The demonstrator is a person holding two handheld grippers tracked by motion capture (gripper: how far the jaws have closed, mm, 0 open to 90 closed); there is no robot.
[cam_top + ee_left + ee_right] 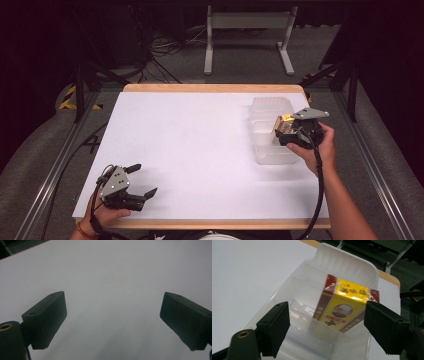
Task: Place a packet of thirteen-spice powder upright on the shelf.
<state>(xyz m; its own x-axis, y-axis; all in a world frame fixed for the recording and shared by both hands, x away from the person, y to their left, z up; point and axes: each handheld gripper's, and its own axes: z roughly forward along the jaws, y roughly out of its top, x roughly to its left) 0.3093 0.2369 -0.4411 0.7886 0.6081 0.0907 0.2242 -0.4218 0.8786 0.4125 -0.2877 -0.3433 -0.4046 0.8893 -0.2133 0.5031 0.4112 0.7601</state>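
Observation:
A yellow and red box (347, 305) with a portrait on its front leans tilted inside a clear plastic divided container (347, 260), against one of its partitions. My right gripper (327, 312) hovers just over that compartment with its jaws apart; the left jaw stands well off the box and the right jaw is close beside its edge without pressing. From above, the box (285, 121) sits in the container (270, 102) at the table's right, under my right gripper (282, 134). My left gripper (145, 179) rests open near the front left corner, and between its jaws (112, 307) lies bare white surface.
The white tabletop (200, 140) has a wooden rim along its far and near edges. Beyond the far edge, a grey metal stand (248, 30) and loose cables (165, 47) lie on the floor. Metal rails run along both sides of the table.

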